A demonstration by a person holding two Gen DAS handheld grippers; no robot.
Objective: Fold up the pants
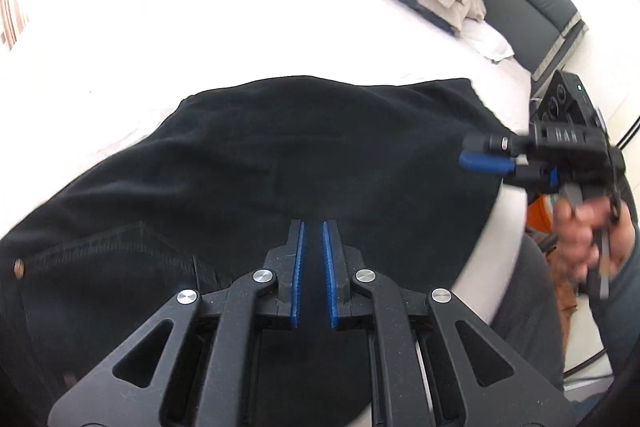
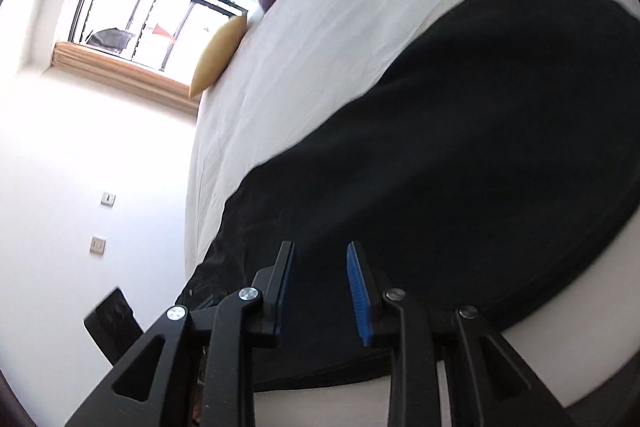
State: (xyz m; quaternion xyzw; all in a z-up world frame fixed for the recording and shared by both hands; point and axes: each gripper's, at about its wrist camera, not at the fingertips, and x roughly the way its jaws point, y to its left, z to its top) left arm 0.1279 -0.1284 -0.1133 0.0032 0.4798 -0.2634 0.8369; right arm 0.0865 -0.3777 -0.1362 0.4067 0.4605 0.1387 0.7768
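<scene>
- Black pants [image 1: 280, 155] lie flat on the white bed [image 1: 240, 39], near its front edge; long axis runs side to side in the left wrist view; the pocket and rivet end lies at the left, the plain end at the right.
- Left gripper [image 1: 314, 227] hovers over the middle of the cloth, pointing steeply down; its blue pads stand nearly together with only a slim gap; nothing visibly caught between them.
- Right gripper [image 2: 320, 259] sits at the plain end by the bed edge; jaws partly apart, empty; cloth lies just ahead of it.
- Judgement: the right hand [image 1: 588, 231] is nearer the plain end; the next fold likely carries that end along the long axis towards the pocket end.
</scene>
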